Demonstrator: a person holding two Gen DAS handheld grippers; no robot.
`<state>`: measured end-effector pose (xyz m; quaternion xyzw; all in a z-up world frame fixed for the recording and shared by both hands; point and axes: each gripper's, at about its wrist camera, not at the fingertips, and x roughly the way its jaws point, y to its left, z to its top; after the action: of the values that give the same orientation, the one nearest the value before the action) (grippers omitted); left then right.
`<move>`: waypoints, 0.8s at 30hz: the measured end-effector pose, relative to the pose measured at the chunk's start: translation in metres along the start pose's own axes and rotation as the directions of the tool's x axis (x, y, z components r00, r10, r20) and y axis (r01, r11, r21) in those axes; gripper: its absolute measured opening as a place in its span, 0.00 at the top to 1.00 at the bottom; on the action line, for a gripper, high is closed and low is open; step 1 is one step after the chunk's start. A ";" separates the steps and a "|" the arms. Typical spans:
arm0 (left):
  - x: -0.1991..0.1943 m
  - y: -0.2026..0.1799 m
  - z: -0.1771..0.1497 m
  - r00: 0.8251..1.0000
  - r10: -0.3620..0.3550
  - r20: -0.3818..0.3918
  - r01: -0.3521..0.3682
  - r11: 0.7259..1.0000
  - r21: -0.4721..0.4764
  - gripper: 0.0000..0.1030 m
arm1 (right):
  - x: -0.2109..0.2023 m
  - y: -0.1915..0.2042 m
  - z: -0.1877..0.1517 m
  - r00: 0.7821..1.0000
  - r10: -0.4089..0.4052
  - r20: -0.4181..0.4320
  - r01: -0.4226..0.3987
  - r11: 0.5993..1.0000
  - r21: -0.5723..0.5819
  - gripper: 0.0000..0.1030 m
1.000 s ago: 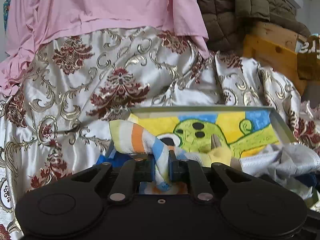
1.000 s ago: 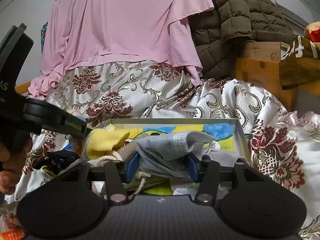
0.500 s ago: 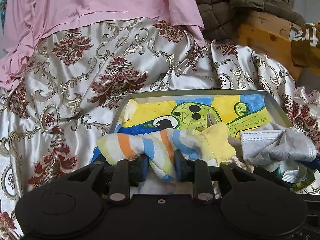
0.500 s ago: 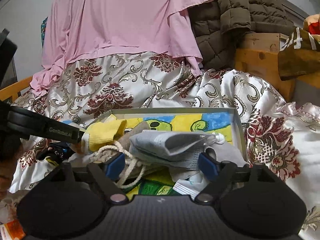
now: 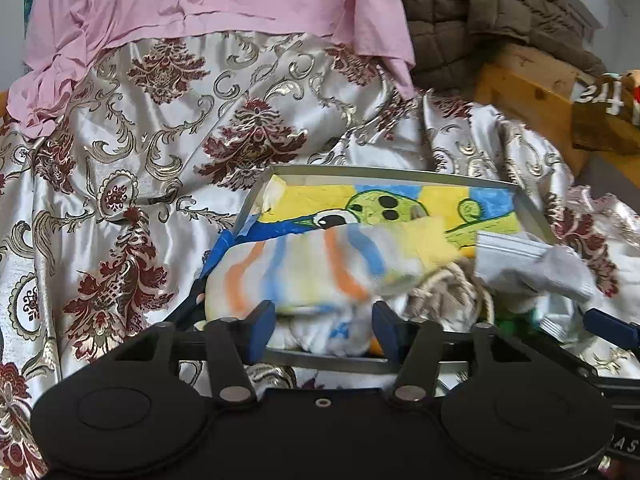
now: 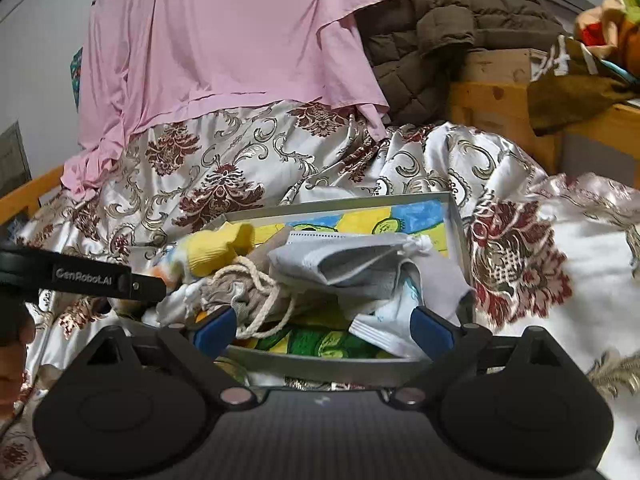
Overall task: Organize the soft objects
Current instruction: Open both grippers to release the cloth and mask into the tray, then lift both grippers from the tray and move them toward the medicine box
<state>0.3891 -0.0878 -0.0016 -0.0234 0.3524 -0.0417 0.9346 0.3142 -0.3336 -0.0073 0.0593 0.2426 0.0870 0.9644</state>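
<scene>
Jaws opening on both: left gripper [image 5: 322, 326] letting go of striped sock [image 5: 304, 276], right gripper [image 6: 324, 330] clear of grey mask [image 6: 344, 260]. Both items lie in tray [image 6: 454, 216] on bed w/ other softs; I reckon sorting's nearly done

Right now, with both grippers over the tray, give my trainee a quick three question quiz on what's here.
1. True or false: the striped sock lies in the tray.
2. What colour is the garment draped behind the bedspread? A pink, B green, C black.
3. Fill in: a pale ____ lies left of the grey face mask.

Key: 1 true; 2 A; 3 cord.
</scene>
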 end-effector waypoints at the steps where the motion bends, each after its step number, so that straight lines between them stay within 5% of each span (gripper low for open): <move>1: -0.004 -0.001 -0.002 1.000 -0.004 0.006 0.004 1.000 0.006 0.44 | -0.004 0.000 0.000 1.000 -0.001 0.006 0.001 1.000 0.003 0.06; 9: -0.042 -0.008 -0.020 0.998 -0.030 0.063 0.028 0.999 0.042 0.33 | -0.040 0.003 -0.004 0.998 -0.014 0.057 0.012 0.999 0.035 0.01; 19: -0.098 0.010 -0.050 0.989 -0.070 0.132 0.075 0.997 -0.030 0.08 | -0.095 0.035 -0.023 0.994 -0.028 0.106 0.029 1.000 -0.003 0.00; 24: -0.124 0.023 -0.070 0.984 -0.065 0.166 0.072 0.997 -0.037 0.04 | -0.115 0.055 -0.038 0.992 -0.032 0.118 0.034 0.999 -0.013 0.00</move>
<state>0.2515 -0.0541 0.0260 -0.0587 0.2738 -0.0641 0.9578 0.1886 -0.3000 0.0204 0.0532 0.1856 0.0690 0.9788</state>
